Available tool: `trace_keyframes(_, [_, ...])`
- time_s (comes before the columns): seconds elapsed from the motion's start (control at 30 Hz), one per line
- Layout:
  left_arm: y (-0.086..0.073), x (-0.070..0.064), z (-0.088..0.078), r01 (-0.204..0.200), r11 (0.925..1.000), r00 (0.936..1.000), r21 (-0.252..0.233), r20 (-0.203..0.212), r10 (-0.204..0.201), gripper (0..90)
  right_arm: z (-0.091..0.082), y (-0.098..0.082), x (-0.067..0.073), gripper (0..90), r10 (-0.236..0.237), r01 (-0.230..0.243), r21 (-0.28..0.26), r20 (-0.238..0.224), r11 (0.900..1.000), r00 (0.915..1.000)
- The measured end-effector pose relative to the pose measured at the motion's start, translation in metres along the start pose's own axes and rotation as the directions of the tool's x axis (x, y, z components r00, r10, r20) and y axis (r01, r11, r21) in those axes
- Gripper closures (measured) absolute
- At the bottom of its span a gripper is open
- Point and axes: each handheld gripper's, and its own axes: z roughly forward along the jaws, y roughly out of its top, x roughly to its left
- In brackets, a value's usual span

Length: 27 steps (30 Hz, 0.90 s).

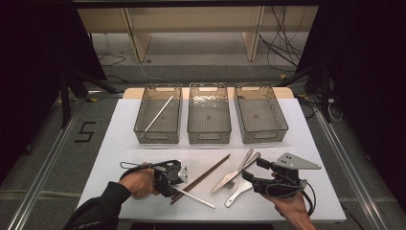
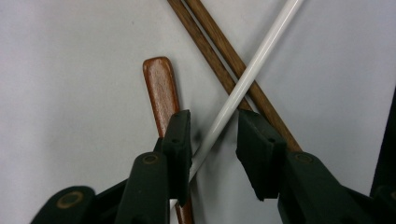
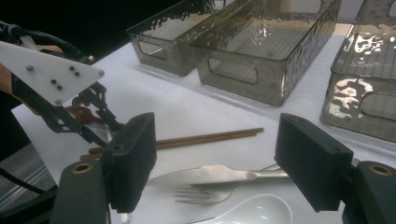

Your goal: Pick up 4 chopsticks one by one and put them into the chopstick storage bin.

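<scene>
At the lower left of the high view the left gripper sits low over a white chopstick; in its own view the stick runs between the jaws, which bracket it without clearly pressing; the stick looks light, stiff, smooth and round, likely to roll or slip, so a hold near mid-length, clear of the brown chopsticks it crosses, seems safest; lower right, the right gripper hangs with jaws spread and empty above the metal cutlery.

Dim room, lit table; glare on bins; soft focus.
</scene>
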Motion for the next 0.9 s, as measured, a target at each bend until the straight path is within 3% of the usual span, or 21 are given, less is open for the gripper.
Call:
trace_keyframes(0.33, [-0.0005, -0.0019, 0.0018, -0.046, 0.9988, 0.9987, 0.018, 0.021, 0.046, 75.0, -0.0004, 0.0003, 0.0003, 29.9, -0.007, 0.007, -0.003, -0.002, 1.0, 1.0])
trace_keyframes(0.57, [-0.0028, -0.0038, 0.0021, -0.078, 0.997, 0.996, 0.0, 0.045, 0.078, 83.2, -0.0001, 0.0004, 0.0005, 29.9, -0.011, 0.011, -0.006, -0.002, 1.0, 0.9999])
trace_keyframes(0.8, [-0.0037, -0.003, 0.0008, -0.086, 0.9963, 0.995, 0.0, 0.051, 0.086, 84.3, -0.0004, 0.0005, 0.0004, 29.9, -0.009, 0.009, -0.006, -0.001, 1.0, 1.0])
trace_keyframes(0.9, [-0.0043, -0.0017, -0.0005, -0.059, 0.9983, 0.997, -0.004, 0.05, 0.059, 84.5, -0.0005, 0.0006, 0.0005, 29.9, -0.01, 0.01, -0.007, -0.001, 1.0, 0.9999])
